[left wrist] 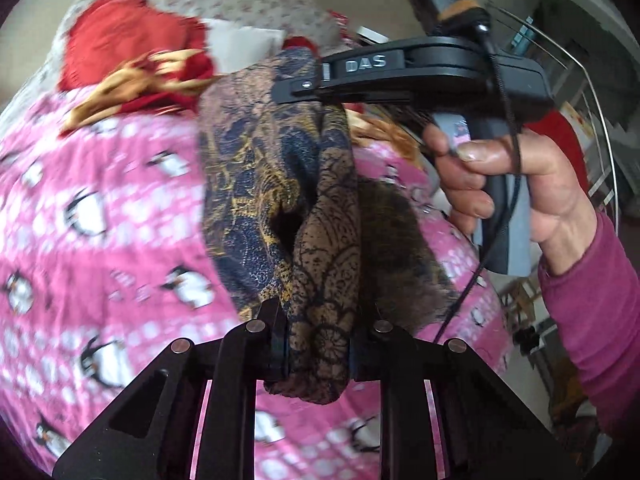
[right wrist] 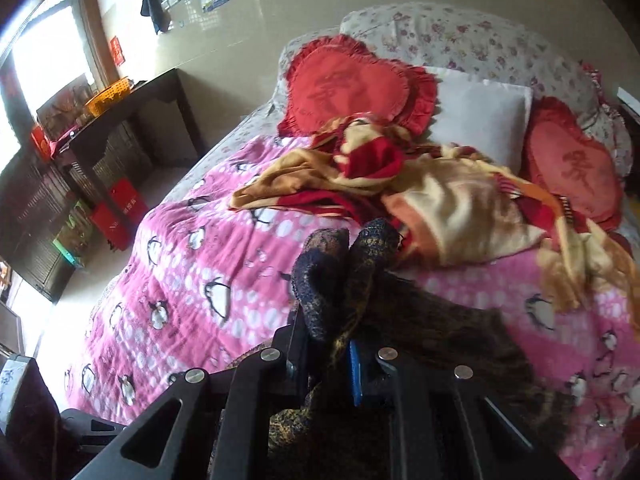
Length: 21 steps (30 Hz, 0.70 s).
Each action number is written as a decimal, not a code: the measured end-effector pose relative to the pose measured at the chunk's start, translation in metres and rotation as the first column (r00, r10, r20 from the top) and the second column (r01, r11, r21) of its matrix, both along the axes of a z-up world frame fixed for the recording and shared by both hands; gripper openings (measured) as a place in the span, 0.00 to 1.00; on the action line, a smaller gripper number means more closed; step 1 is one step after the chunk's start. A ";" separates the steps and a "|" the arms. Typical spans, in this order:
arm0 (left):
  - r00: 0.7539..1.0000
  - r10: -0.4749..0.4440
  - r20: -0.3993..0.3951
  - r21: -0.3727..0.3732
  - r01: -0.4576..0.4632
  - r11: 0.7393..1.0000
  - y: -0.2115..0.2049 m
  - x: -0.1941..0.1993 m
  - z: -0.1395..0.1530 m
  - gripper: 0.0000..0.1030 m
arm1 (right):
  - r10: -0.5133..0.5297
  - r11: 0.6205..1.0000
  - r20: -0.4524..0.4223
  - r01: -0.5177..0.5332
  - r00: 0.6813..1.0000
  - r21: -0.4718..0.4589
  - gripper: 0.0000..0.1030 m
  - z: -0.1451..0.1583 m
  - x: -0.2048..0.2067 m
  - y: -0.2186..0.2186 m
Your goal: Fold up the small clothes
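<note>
One dark patterned garment hangs above the bed, pinched in the jaws of both the left gripper and right gripper; no fold shows, and the red-gold cloth lies untouched.

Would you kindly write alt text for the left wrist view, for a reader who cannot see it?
The left gripper pinches a dark patterned cloth that hangs over a pink penguin blanket. The right gripper, held in a hand with a magenta sleeve, grips the cloth's upper end; red cushions lie behind.
</note>
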<state>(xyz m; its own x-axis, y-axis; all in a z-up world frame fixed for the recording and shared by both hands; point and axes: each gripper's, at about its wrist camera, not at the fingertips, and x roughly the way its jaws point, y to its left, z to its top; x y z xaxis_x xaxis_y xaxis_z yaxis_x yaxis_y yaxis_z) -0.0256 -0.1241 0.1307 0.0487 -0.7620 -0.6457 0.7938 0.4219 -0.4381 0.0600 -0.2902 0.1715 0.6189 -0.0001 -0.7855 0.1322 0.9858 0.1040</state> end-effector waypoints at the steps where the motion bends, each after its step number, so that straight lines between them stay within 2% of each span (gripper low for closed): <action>1: 1.000 -0.022 0.010 0.002 0.022 1.000 -0.011 -0.005 0.003 0.17 | -0.014 1.000 0.000 0.014 1.000 -0.012 0.14 0.004 -0.009 -0.010; 6: 0.989 -0.136 0.051 0.027 0.135 0.990 -0.073 -0.028 0.004 0.17 | -0.078 0.996 -0.013 0.077 0.997 -0.045 0.14 0.009 -0.043 -0.053; 12: 0.974 -0.227 0.028 0.051 0.225 0.973 -0.134 -0.054 -0.013 0.17 | -0.185 0.982 -0.032 0.184 0.982 -0.035 0.14 -0.006 -0.091 -0.111; 15: 0.968 -0.251 0.008 0.066 0.250 0.966 -0.158 -0.059 -0.026 0.17 | -0.226 0.974 -0.053 0.224 0.973 -0.028 0.14 -0.021 -0.109 -0.136; 19: 0.966 -0.259 -0.025 0.104 0.260 0.960 -0.181 -0.066 -0.045 0.18 | -0.283 0.959 -0.093 0.280 0.955 -0.043 0.14 -0.056 -0.119 -0.160; 21: 0.958 -0.280 -0.064 0.118 0.286 0.951 -0.191 -0.072 -0.051 0.28 | -0.314 0.949 -0.112 0.312 0.943 -0.038 0.21 -0.074 -0.121 -0.168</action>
